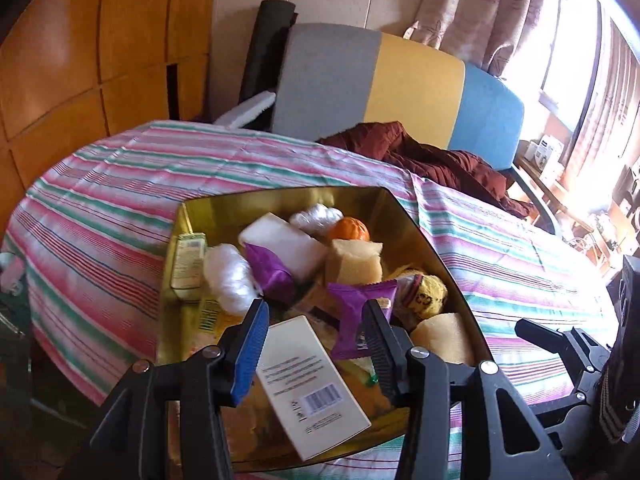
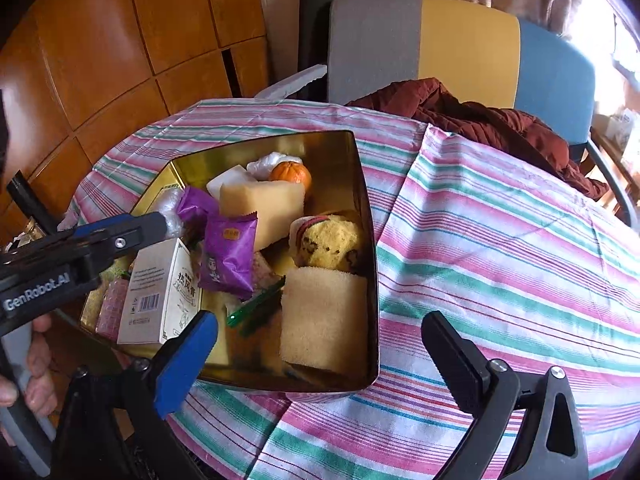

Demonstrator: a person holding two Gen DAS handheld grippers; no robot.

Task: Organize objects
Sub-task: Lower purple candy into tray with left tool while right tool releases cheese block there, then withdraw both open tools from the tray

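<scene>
So there's this gold tin box (image 2: pixel 362 208) sitting on a table with a pink, green and white striped tablecloth (image 2: pixel 500 240), and it's crammed with stuff.

The left gripper (image 1: pixel 316 320) hangs over the near end of the tin with its jaws apart, nothing clamped. No earlier shot to compare. Right under the gap between its fingers lies a white carton with a barcode (image 1: pixel 312 388), tilted, and a purple snack packet (image 1: pixel 360 312) sits just beside its right finger, partly behind it. Can't tell if the finger touches the packet. Farther out past the fingertips: a second purple packet (image 1: pixel 268 272), a white foam block (image 1: pixel 286 244), a tan sponge (image 1: pixel 352 266), an orange mandarin (image 1: pixel 348 230) and a couple of white crinkly plastic bundles (image 1: pixel 230 282). Off to the right of that gripper there's a yellow spotted cloth thing (image 1: pixel 430 294) and another tan sponge (image 1: pixel 444 338) against the tin wall.

The right gripper (image 2: pixel 316 344) is wide open too, empty. Its left finger is over the near edge of the tin, its right finger out over bare tablecloth. Between them, just ahead, is the second tan sponge, with a green plastic clip (image 2: pixel 256 312) next to it.

A hand (image 2: pixel 28 372) holds the left gripper's handle at the edge of the right wrist view. Beyond the table there's a grey, yellow and blue chair (image 2: pixel 460 40) with a dark red jacket (image 2: pixel 480 116) on it.
</scene>
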